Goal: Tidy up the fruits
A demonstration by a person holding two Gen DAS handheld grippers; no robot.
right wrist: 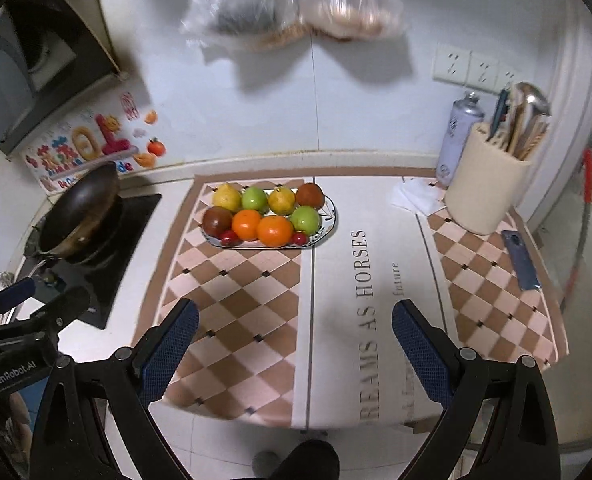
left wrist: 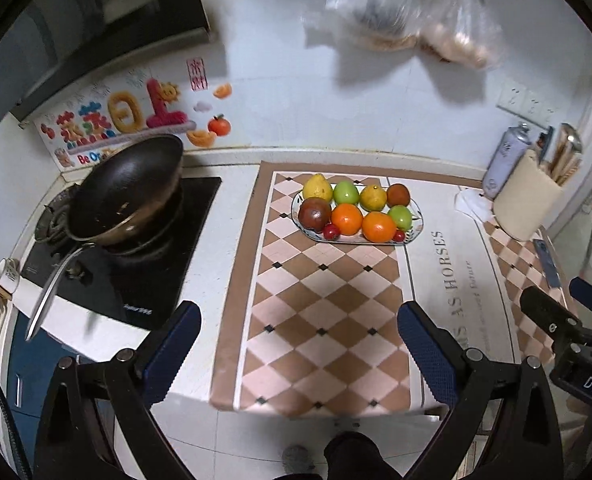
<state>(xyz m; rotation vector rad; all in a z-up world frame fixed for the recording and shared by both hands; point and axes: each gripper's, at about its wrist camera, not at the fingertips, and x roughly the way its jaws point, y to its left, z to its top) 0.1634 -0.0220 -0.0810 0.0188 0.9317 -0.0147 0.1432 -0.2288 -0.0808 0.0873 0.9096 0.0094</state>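
An oval patterned plate (left wrist: 416, 222) (right wrist: 328, 216) sits on the checkered mat at the back of the counter. It holds several fruits in two rows: yellow, green and dark red ones behind, two oranges (left wrist: 379, 226) (right wrist: 274, 231), a green one and small red ones in front. My left gripper (left wrist: 298, 332) is open and empty, held above the mat well in front of the plate. My right gripper (right wrist: 295, 330) is open and empty, above the mat to the right of the plate and nearer the front edge.
A black wok (left wrist: 130, 190) (right wrist: 82, 208) sits on the stove at the left. A beige utensil holder (left wrist: 526, 200) (right wrist: 488, 184) and a spray can (right wrist: 458, 136) stand at the back right. A knife (right wrist: 520, 260) lies on the right mat. Plastic bags (left wrist: 408, 8) hang on the wall.
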